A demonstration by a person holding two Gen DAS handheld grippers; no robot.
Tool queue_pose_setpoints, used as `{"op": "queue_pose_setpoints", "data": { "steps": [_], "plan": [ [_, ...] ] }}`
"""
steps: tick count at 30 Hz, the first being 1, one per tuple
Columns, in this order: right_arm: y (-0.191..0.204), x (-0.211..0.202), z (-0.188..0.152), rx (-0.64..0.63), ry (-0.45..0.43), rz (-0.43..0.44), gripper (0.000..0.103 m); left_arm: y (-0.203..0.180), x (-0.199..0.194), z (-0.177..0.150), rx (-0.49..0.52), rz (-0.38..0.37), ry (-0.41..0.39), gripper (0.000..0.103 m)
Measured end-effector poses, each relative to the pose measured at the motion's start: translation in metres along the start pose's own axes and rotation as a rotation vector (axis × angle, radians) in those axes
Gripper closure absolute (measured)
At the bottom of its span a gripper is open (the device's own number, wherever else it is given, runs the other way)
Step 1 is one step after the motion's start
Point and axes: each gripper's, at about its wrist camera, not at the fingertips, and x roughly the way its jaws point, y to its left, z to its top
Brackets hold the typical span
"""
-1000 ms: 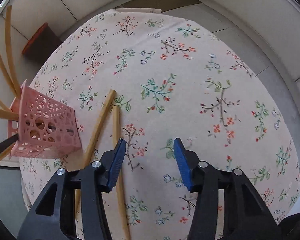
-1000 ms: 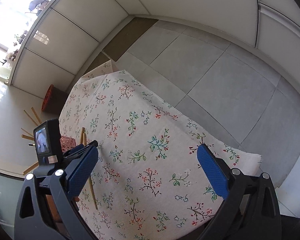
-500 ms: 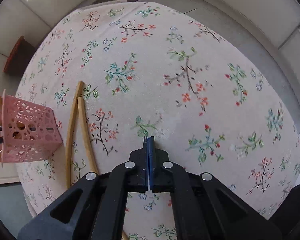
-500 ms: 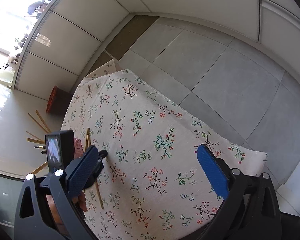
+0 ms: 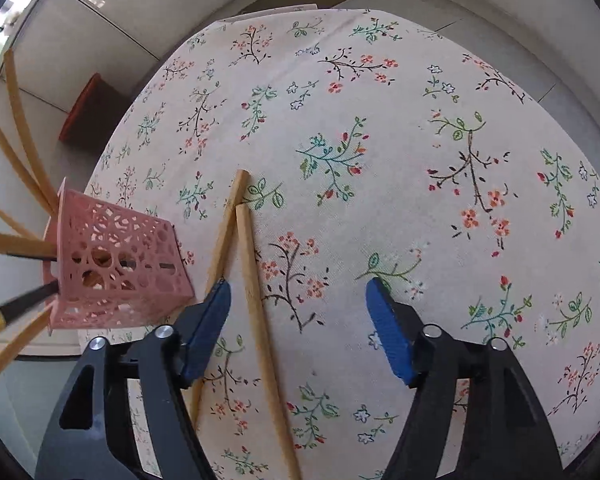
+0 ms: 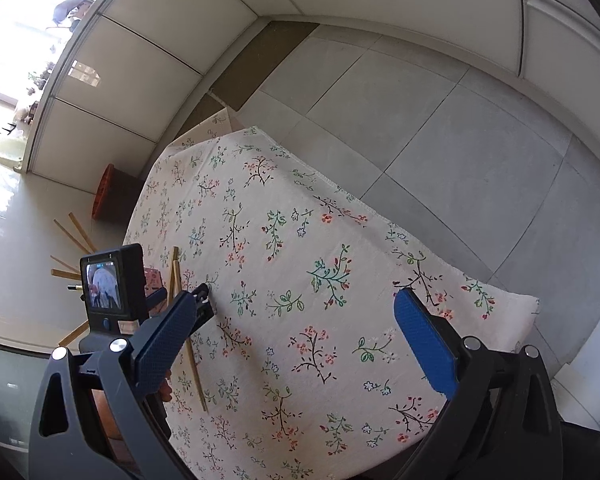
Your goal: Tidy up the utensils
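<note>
Two blue pads of my left gripper (image 5: pixel 298 308) stand spread, holding nothing, over two wooden chopsticks (image 5: pixel 260 320) on the floral tablecloth (image 5: pixel 380 120) just right of the pink holder (image 5: pixel 116 264). My right gripper (image 6: pixel 296 344), also spread, hangs well right of that holder.

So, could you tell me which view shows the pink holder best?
The left wrist view: the pink holder sits close, its cut-out walls and the utensils in it plain. In the right wrist view only a pink sliver shows behind the left gripper's camera.
</note>
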Motion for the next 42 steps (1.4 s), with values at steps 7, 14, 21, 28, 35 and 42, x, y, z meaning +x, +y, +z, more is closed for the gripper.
{"op": "queue_pose_setpoints", "data": {
  "steps": [7, 14, 21, 28, 35, 42],
  "plan": [
    [0.0, 0.001, 0.001, 0.001, 0.007, 0.007, 0.007, 0.004, 0.013, 0.015, 0.126, -0.094, 0.1, 0.034],
    [0.003, -0.002, -0.001, -0.013, 0.002, 0.001, 0.007, -0.024, -0.001, 0.004, 0.148, -0.094, 0.063, 0.089],
    [0.006, -0.008, 0.0, -0.023, -0.016, 0.015, 0.007, -0.014, -0.043, -0.055, -0.066, -0.266, -0.098, 0.086],
    [0.011, -0.004, -0.005, -0.041, 0.007, 0.022, 0.007, 0.042, -0.028, -0.126, -0.491, -0.335, -0.088, 0.054],
    [0.015, 0.0, -0.011, -0.062, 0.036, 0.036, 0.007, 0.041, -0.019, -0.098, -0.449, -0.268, -0.09, 0.058],
    [0.008, -0.001, -0.005, -0.031, 0.042, 0.043, 0.007, 0.027, -0.012, -0.114, -0.366, -0.335, -0.017, 0.096]
  ]
}}
